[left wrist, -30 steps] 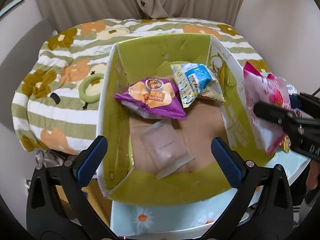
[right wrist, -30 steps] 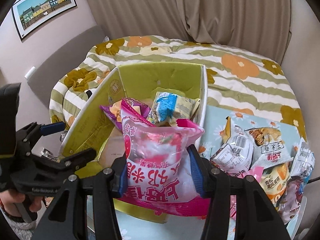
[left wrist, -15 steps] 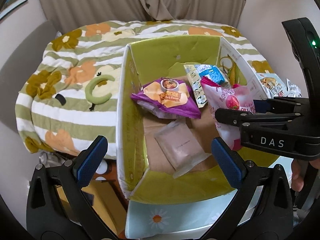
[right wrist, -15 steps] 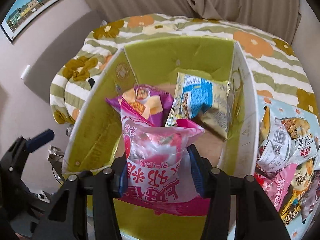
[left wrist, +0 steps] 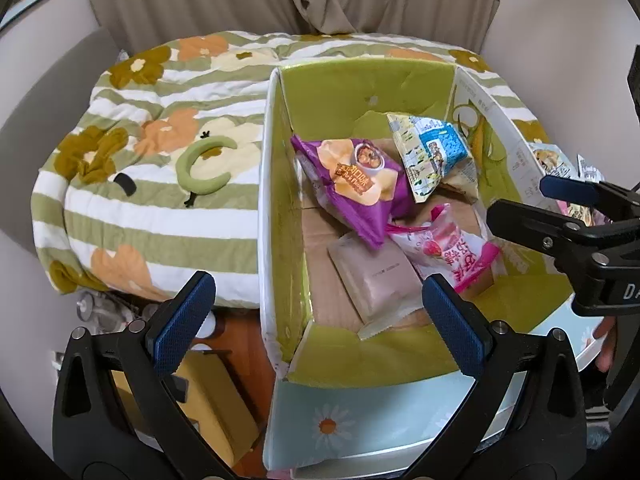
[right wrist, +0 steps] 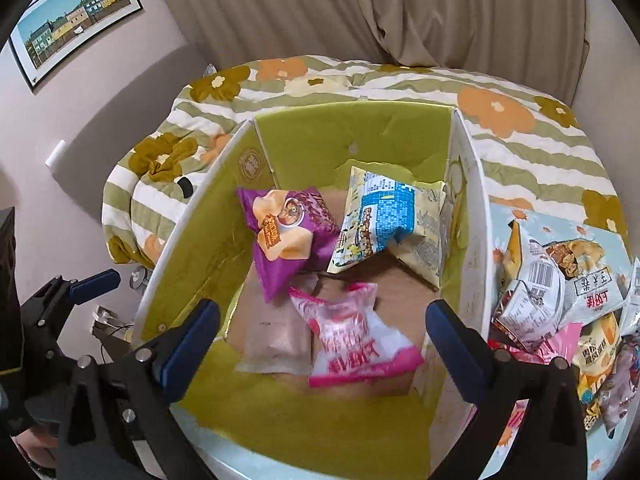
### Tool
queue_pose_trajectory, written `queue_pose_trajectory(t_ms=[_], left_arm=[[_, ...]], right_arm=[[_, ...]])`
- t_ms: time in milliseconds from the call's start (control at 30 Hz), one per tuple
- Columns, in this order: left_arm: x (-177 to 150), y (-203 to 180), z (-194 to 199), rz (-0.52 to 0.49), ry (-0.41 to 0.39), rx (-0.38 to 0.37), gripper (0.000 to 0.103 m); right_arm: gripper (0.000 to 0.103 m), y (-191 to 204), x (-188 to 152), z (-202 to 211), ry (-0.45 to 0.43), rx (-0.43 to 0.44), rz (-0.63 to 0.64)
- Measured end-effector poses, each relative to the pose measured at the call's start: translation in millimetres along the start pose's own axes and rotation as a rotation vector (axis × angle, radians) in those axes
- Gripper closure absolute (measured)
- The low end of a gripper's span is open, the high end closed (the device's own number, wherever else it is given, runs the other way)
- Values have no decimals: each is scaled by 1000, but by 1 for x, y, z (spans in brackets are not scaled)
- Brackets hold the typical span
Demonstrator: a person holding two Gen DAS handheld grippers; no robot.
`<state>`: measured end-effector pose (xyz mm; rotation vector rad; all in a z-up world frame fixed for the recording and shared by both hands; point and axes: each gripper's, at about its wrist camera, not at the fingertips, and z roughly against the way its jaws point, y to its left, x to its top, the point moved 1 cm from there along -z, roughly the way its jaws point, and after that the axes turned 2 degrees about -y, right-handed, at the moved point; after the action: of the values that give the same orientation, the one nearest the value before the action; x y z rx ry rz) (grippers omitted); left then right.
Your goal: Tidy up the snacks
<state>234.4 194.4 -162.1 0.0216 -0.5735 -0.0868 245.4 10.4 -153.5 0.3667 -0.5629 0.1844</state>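
Box (right wrist: 208, 240) holds purple bag (right wrist: 286, 236), blue-yellow bag (right wrist: 384, 224), pink bag (right wrist: 352, 336), pale packet (right wrist: 276, 340).

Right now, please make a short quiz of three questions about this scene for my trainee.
1. True or false: the right gripper clamps the pink packet.
2. How many packets lie inside the green box? A) two B) four C) six
3. On which side of the box, in the right wrist view, is the pile of unsorted snacks?

Key: 1. False; its jaws have just been opening, and the packet lies free on the box floor. 2. B. 3. The right side.
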Motion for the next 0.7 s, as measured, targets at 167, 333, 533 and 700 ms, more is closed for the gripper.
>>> queue_pose_trajectory(t_ms=[167,333,533,700], left_arm=[[3,-3,24,1,-45,12,1],[6,-11,49,4,-86,-11,1],[12,-35,70,-21,-120,-48,1],[16,-70,75,-65,-132,-112,1]], right_arm=[[1,4,-1,24,-55,-21,22],[1,4,-3,58,-98,-51,29],[1,-11,-14,99,-138,-111,16],[1,-36,-29,131,-171,-162,-28]])
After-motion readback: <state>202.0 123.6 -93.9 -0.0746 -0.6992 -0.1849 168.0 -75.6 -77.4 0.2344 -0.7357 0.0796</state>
